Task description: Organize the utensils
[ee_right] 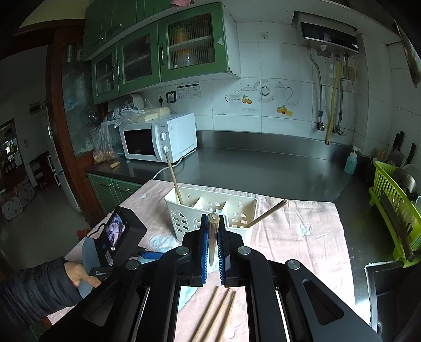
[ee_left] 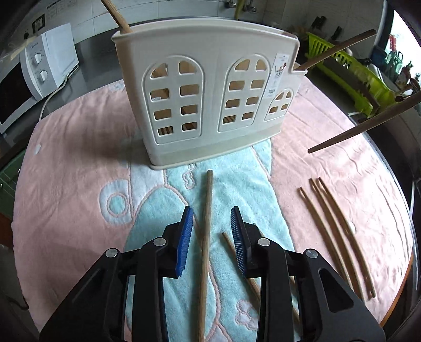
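Note:
A cream utensil holder with arched cut-outs stands on the towel; it also shows in the right wrist view. One wooden stick leans out of its left end and another out of its right end. My left gripper is open, low over the towel, its blue pads either side of a thick wooden stick. My right gripper is shut on a wooden chopstick, held above the towel in front of the holder. That stick also shows at the right of the left wrist view.
Several chopsticks lie on the pink and blue towel to the right, and a thin one under my left gripper. A white microwave stands on the steel counter at back left. A green dish rack is at right.

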The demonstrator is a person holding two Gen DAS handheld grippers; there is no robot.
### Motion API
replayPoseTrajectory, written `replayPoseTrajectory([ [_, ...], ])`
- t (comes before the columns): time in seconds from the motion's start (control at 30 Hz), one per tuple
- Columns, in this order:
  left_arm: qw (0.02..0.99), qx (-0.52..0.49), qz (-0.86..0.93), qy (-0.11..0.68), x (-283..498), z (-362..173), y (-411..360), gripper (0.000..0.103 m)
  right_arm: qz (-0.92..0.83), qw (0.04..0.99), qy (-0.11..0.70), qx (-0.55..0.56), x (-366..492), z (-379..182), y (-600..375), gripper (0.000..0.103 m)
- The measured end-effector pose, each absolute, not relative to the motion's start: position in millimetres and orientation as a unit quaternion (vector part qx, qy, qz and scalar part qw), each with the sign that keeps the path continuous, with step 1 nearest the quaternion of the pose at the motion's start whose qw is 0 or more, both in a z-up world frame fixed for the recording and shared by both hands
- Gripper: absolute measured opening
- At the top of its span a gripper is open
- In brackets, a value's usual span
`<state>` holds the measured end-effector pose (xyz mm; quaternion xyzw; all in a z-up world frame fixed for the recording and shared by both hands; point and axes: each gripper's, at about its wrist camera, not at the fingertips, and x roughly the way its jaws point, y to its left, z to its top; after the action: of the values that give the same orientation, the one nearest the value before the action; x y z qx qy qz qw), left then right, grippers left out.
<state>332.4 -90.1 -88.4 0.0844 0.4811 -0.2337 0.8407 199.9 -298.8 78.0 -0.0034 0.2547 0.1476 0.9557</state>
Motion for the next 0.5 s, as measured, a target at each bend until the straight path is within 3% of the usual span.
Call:
replayPoseTrajectory([
  [0.23,0.829,0.102,-0.229,0.500,347,-105,-97,0.025,0.149,0.954,0.260,-0.007,207,73,-297,0.006],
  [0.5,0.829,0.120,-0.218,0.500,349,-109,-102,0.005,0.149,0.953,0.265,-0.007,212,71,-295,0.007],
])
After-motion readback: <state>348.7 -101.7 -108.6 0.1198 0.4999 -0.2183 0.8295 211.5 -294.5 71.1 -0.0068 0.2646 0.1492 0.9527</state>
